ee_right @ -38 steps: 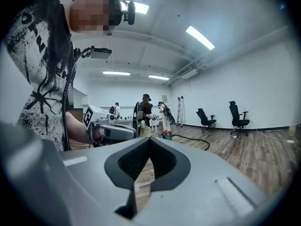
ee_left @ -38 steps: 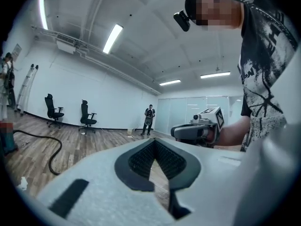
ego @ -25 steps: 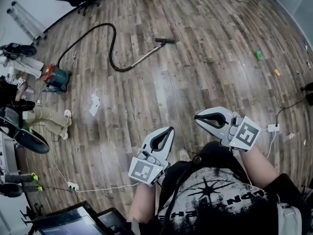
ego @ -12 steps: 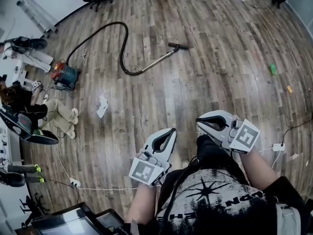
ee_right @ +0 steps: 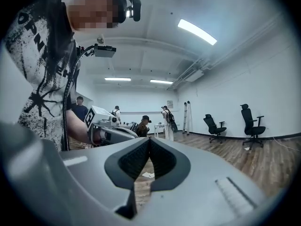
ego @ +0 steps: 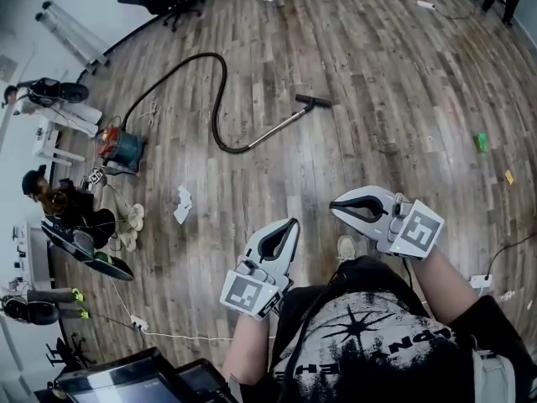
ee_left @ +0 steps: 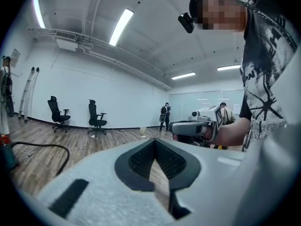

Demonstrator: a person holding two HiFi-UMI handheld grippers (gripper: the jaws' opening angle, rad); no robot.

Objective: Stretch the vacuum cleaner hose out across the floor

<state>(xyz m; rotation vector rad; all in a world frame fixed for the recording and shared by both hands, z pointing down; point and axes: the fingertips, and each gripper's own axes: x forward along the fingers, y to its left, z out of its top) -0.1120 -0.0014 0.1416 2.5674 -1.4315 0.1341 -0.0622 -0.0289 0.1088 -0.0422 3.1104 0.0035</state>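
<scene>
Hose (ego: pixel 220 99) lies curled by the vacuum canister (ego: pixel 123 148), well apart from left gripper (ego: pixel 293 222) and right gripper (ego: pixel 335 202), jaws clenched empty.

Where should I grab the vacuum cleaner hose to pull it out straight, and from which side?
Probably the rigid metal wand, just behind the floor nozzle. It lies flat, the free end farthest from the canister, so pulling it away should unbend the hose. Come from above on the near side, jaws straddling the tube.
</scene>
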